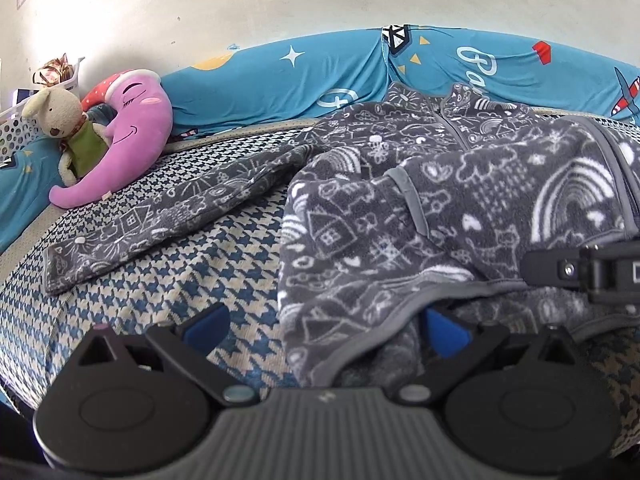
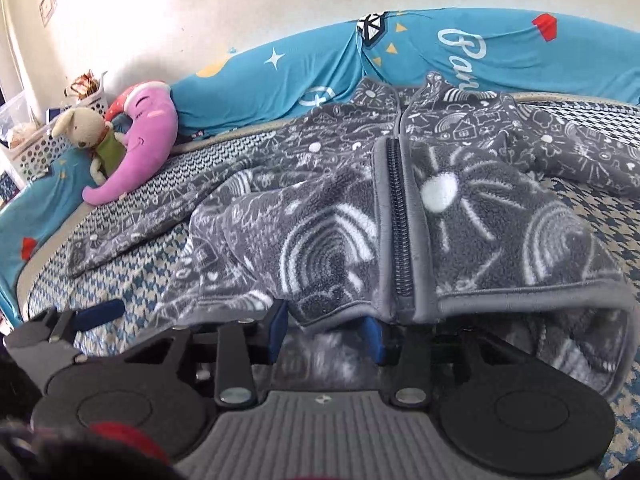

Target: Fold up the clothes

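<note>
From the left wrist view, the left gripper [image 1: 326, 330] is sitting low over the checked bed cover [image 1: 224, 264] with its jaws wide apart — one blue pad on bare cover, the other tucked under the hem of the grey fleece jacket [image 1: 400, 216]. One sleeve [image 1: 160, 220] is lying flat toward the purple moon pillow [image 1: 132, 136].

From the right wrist view, the jacket's zipper [image 2: 400, 224] is showing. The right gripper [image 2: 326, 332] is sitting at the hem, jaws apart, with fleece hanging between them — not squeezed.
</note>
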`<state>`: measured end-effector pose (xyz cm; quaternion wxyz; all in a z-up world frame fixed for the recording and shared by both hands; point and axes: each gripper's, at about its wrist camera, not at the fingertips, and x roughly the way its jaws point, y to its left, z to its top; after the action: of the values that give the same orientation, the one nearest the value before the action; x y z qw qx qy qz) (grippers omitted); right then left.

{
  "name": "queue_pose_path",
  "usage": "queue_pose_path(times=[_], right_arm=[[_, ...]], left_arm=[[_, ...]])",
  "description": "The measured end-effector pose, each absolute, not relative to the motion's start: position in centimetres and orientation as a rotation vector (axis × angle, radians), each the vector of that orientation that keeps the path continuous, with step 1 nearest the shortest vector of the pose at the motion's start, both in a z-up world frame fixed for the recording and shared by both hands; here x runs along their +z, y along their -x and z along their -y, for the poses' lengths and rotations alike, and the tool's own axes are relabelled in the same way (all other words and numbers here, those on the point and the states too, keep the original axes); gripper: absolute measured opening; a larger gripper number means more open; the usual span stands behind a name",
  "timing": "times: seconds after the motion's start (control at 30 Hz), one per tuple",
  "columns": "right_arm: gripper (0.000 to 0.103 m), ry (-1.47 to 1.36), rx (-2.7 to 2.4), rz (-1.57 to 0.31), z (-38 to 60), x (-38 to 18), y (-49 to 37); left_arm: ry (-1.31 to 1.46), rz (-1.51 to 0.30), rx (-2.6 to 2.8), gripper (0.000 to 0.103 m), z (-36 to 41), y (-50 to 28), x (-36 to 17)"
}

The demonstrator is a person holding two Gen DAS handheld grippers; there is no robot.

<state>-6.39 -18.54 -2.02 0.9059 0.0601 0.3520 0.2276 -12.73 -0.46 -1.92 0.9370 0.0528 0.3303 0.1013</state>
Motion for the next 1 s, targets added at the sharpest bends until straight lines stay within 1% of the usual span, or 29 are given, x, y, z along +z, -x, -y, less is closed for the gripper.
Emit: queue_pose_path(times=[0.03, 0.2, 0.23, 0.43, 0.6, 0.77, 1.0], right_arm=[[0.025, -0.134, 0.47, -0.725, 18.7, -1.9, 6.3], [0.012, -0.187, 0.473, -0.713, 19.3, -1.3, 6.0], [0.011, -0.205, 0.48, -0.713, 19.5, -1.2, 6.0], [0.009, -0.289, 0.554, -0.685, 20.6, 0.2, 6.4], [0.009, -0.339, 0.629, -0.651, 21.1, 1.2, 7.0], [0.009, -0.404, 0.698, -0.63, 21.6, 2.0, 7.1], [0.009, -0.45, 0.749, -0.616, 21.9, 2.6, 7.2]], left_arm=[[-0.107, -0.674, 0.208, 0.103, 0.4, 12.8, -1.9], [-0.112, -0.666, 0.201, 0.103, 0.4, 13.1, -1.8], [-0.113, -0.663, 0.196, 0.103, 0.5, 13.2, -1.8], [-0.142, -0.639, 0.164, 0.103, 1.3, 13.6, -1.6], [-0.14, -0.619, 0.114, 0.103, 2.3, 13.8, -1.2], [-0.194, -0.585, 0.081, 0.103, 4.3, 13.7, -0.9], [-0.211, -0.552, 0.119, 0.103, 5.4, 13.0, -1.0]])
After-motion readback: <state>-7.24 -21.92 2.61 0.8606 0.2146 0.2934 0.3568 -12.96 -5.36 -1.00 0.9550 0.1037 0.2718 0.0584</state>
